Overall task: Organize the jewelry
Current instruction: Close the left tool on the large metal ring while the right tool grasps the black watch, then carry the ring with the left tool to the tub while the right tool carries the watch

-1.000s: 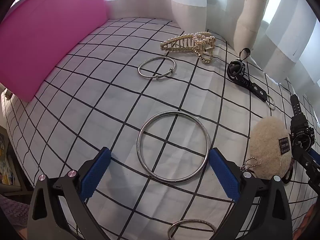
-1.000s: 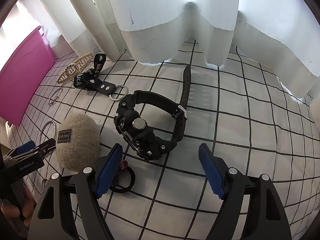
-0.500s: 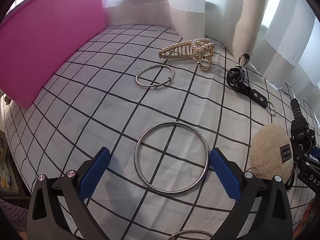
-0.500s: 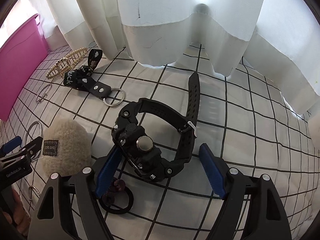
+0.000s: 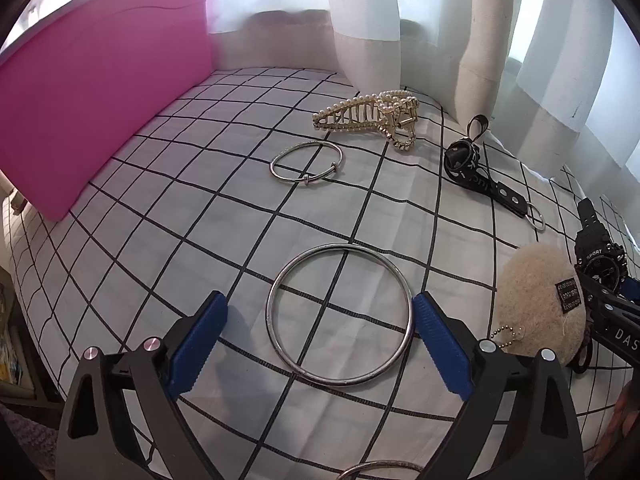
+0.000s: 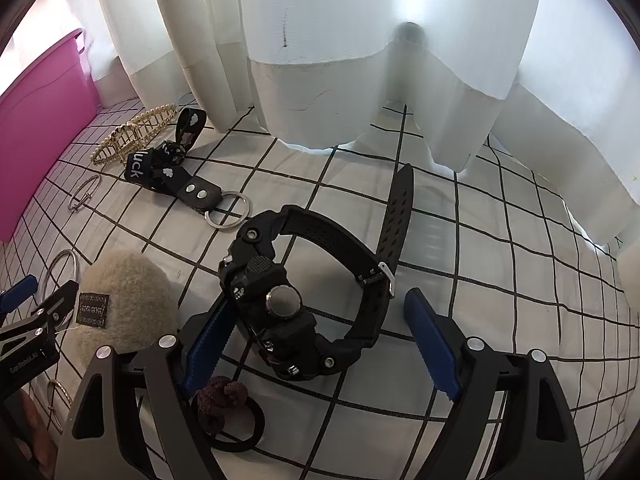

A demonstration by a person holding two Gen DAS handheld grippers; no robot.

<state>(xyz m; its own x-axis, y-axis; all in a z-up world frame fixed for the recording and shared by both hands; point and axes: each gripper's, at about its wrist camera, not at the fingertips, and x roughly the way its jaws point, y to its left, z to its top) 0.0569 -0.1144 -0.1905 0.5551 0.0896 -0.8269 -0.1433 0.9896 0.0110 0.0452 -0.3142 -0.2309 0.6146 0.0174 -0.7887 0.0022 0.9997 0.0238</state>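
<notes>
My left gripper [image 5: 320,330] is open, its blue pads on either side of a large silver bangle [image 5: 340,316] lying flat on the checked cloth. A smaller silver bangle [image 5: 307,161] and a pearl hair claw [image 5: 370,116] lie farther back. My right gripper [image 6: 318,346] is open around a black sports watch [image 6: 296,300] that lies on the cloth between the pads. The watch also shows at the right edge of the left wrist view [image 5: 600,260].
A pink box [image 5: 92,100] stands at the left. A black key strap with a ring [image 6: 176,180], a beige fluffy pouch [image 6: 128,300] and a dark hair tie [image 6: 232,416] lie nearby. White curtains [image 6: 320,60] hang behind. Another ring [image 5: 380,468] lies under the left gripper.
The left gripper has lowered toward the large bangle, which now lies between its pads. The right gripper has moved forward, so the watch now lies between its pads.
</notes>
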